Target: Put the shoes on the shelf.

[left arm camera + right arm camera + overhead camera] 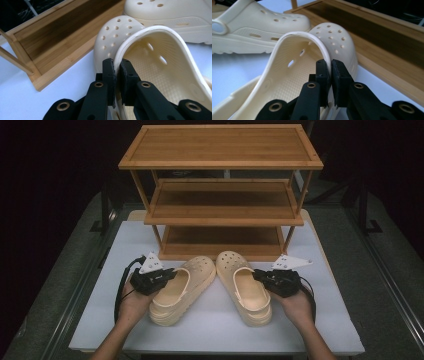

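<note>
Two cream clogs lie side by side before the wooden rack (pixel 220 210). The left clog (pixel 180 290) is clamped at its outer rim by the left gripper (pixel 117 72); the right clog (pixel 247 287) likewise by the right gripper (pixel 330 72). Both should be lifted level, grips kept firm. Forearms are held low, grippers angled inward.

Staged recording set-up, lab or studio rather than a lived-in home. A white table (pixel 215 320) stands on grey carpet (pixel 380 285), surroundings blacked out. Dark stand legs (pixel 367 210) flank the far corners. Along the table's far edge sits a bare three-tier bamboo shoe rack (pixel 222 190), the sole household prop.
</note>
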A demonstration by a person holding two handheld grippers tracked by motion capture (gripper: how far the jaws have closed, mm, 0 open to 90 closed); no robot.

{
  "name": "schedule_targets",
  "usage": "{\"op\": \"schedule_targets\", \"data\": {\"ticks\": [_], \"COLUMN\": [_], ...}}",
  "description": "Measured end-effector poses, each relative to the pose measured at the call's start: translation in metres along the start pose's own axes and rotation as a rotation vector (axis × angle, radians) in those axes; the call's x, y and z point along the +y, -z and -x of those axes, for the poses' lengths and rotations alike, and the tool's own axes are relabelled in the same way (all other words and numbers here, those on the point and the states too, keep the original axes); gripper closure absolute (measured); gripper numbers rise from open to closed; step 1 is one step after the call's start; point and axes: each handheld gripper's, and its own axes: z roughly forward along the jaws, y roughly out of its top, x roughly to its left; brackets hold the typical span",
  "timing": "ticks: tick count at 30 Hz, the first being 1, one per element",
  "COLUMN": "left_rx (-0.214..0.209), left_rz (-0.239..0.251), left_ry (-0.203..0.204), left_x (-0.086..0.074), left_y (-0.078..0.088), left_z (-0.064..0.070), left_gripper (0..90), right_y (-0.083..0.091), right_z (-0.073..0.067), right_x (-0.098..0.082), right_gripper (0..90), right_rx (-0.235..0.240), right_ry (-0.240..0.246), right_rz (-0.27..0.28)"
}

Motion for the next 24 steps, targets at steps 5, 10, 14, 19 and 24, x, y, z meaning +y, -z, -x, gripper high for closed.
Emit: {"op": "schedule_targets", "data": {"ticks": [5, 10, 14, 19, 24], "left_rx": [0.005, 0.026, 0.038, 0.051, 0.066], "left_rz": [0.026, 0.048, 0.052, 0.061, 0.068], "left_ry": [0.020, 0.028, 0.018, 0.026, 0.025], "left_x": [0.004, 0.016, 0.026, 0.035, 0.047], "left_y": [0.003, 0.004, 0.002, -0.002, -0.012], "left_z": [-0.002, -0.006, -0.010, -0.015, -0.023], "left_gripper": [84.0, 84.0, 84.0, 84.0, 84.0], "right_y": [0.006, 0.011, 0.010, 0.006, -0.001], "right_z": [0.005, 0.012, 0.018, 0.025, 0.038], "right_x": [0.002, 0.008, 0.011, 0.016, 0.023], "right_gripper": [83.9, 84.0, 84.2, 84.3, 84.3], "right_rx": [-0.015, -0.025, -0.033, -0.045, -0.079], "right_ry": [-0.010, -0.010, -0.013, -0.022, -0.022], "right_rz": [0.031, 0.044, 0.046, 0.045, 0.038]}}
